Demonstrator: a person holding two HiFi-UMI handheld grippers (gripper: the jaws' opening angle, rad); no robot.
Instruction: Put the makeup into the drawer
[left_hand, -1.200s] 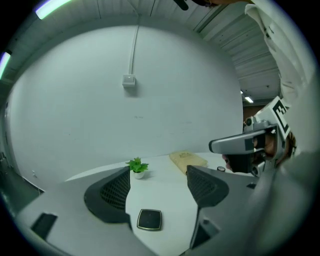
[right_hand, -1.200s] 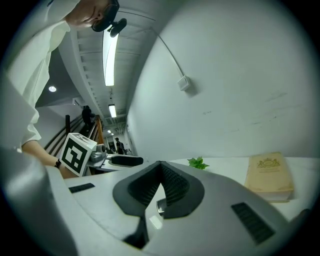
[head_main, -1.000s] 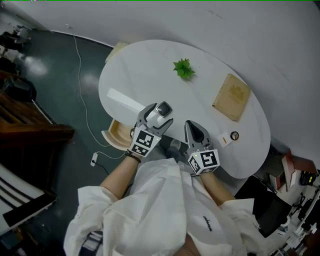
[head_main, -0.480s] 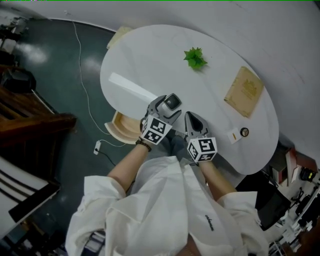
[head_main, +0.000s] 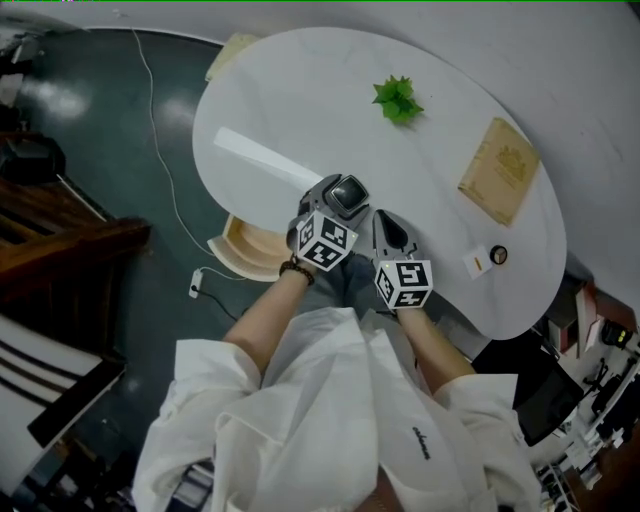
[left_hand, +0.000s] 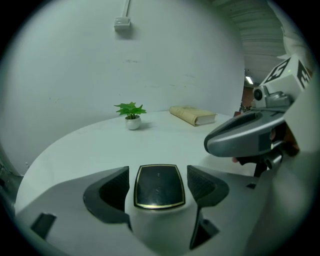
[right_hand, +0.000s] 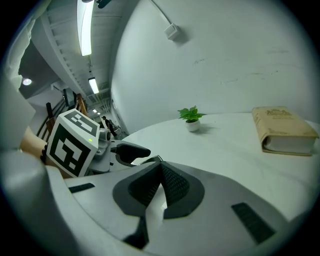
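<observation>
A makeup compact (left_hand: 159, 186) with a black lid and gold rim sits between the jaws of my left gripper (left_hand: 159, 190), which is shut on it. In the head view this gripper (head_main: 340, 198) hovers over the near edge of the white oval table (head_main: 300, 90). My right gripper (head_main: 391, 228) is close beside it on the right, its pads pressed together on nothing (right_hand: 161, 182). The wooden drawer (head_main: 243, 252) stands open under the table's left edge, to the left of and below both grippers. Two more small makeup items (head_main: 487, 259) lie at the table's right.
A small potted plant (head_main: 398, 98) and a tan book (head_main: 503, 170) stand at the far side of the table. A white strip (head_main: 260, 160) lies on the left part. A cable (head_main: 175, 215) runs over the dark floor to the left. A white wall is behind.
The two grippers have drawn closer together, the left one shifting right and a little onto the table with the compact still in it. The right gripper has stayed shut.
</observation>
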